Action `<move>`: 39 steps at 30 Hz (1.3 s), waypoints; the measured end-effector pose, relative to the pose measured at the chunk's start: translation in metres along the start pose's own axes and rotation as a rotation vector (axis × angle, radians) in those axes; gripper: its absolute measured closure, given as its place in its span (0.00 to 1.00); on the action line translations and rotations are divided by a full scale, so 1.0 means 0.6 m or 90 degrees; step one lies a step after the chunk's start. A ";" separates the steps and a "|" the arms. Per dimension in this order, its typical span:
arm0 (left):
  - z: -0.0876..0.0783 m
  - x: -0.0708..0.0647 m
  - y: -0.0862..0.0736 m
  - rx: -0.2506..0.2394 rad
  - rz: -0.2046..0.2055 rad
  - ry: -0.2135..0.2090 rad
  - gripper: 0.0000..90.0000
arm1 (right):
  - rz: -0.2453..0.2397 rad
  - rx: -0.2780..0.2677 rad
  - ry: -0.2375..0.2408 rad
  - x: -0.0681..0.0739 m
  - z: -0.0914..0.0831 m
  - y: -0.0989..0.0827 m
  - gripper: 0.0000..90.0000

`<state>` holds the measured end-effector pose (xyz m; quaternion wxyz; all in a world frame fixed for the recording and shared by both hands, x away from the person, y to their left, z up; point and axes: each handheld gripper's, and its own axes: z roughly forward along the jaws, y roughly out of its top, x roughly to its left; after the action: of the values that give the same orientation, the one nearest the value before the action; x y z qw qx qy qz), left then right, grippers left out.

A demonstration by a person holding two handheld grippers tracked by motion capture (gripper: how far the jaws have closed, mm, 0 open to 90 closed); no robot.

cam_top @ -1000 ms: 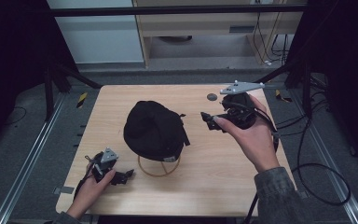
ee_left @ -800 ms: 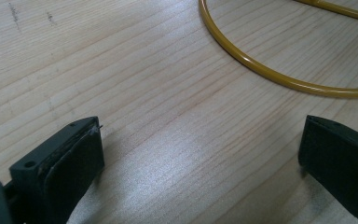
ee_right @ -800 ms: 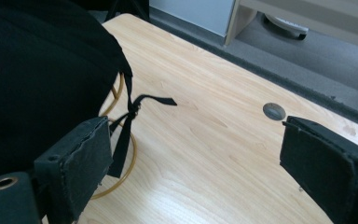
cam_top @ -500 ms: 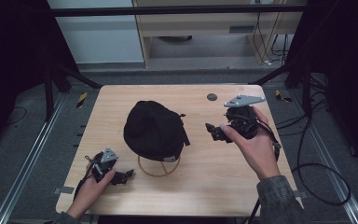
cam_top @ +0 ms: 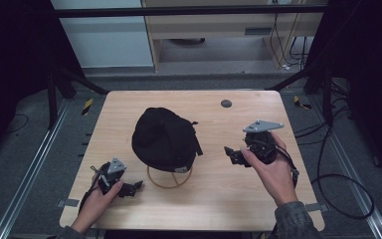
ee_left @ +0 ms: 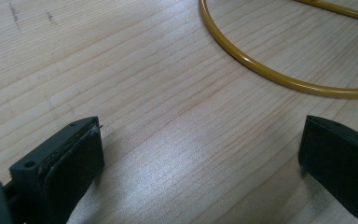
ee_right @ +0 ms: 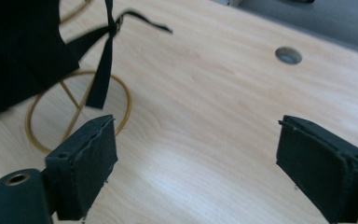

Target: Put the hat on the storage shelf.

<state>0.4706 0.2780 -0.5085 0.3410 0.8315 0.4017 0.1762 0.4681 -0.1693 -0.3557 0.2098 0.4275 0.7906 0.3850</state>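
**Black cap on its stand, open grippers on both sides**

Sitting on a yellow wire stand (cam_top: pixel 169 178) near the middle of the wooden table (cam_top: pixel 214 199): a black cap (cam_top: pixel 163 139), draped over the top so that only the stand's ring base is showing beneath its near edge. Hanging off the cap's right side, a black strap (ee_right: pixel 103 70), dangling over the ring in the right gripper view, with a loose end trailing away from the cap.

Hovering to the right of the cap, clear of it and gripped in the person's right hand: the right gripper (cam_top: pixel 233 154), pointing toward the cap, grey plate on top. Jaws standing wide apart after just closing a little, nothing lying between them but bare wood; not touching strap or ring.

Resting to the left of the cap and nearer the table's front edge, in the person's left hand: the left gripper (cam_top: pixel 135 187), aiming toward the ring base. Jaws also spread wide, holding nothing, with only tabletop in the gap and the ring curving just beyond.

Lying beyond the cap toward the far right: a small round hole (cam_top: pixel 226 103) in the table.
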 end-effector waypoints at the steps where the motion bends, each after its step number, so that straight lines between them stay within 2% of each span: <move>1: 0.000 0.000 0.000 0.000 0.000 0.000 0.00 | 0.001 0.003 0.003 0.000 0.002 -0.005 0.16; 5: 0.000 0.000 0.000 -0.001 -0.001 0.000 0.00 | 0.005 0.020 0.011 0.002 0.020 -0.036 0.16; 11: 0.000 0.000 0.000 -0.001 -0.001 0.000 0.00 | 0.024 0.033 0.001 0.000 0.042 -0.074 0.12; 23: 0.000 0.000 0.000 0.000 -0.001 0.000 0.00 | 0.049 0.077 -0.004 0.002 0.089 -0.137 0.15; 28: 0.000 -0.001 0.000 -0.001 -0.001 0.000 0.00 | 0.067 0.082 0.002 0.005 0.116 -0.153 0.14; 33: 0.000 -0.001 0.000 -0.001 -0.001 0.000 0.00 | 0.087 0.083 -0.006 0.003 0.139 -0.164 0.13; 39: 0.000 -0.001 0.000 -0.002 -0.002 0.000 0.00 | 0.095 0.094 -0.018 0.002 0.158 -0.180 0.11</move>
<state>0.4704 0.2775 -0.5086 0.3420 0.8304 0.4027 0.1765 0.4745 -0.1641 -0.4993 0.1594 0.5048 0.7799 0.3340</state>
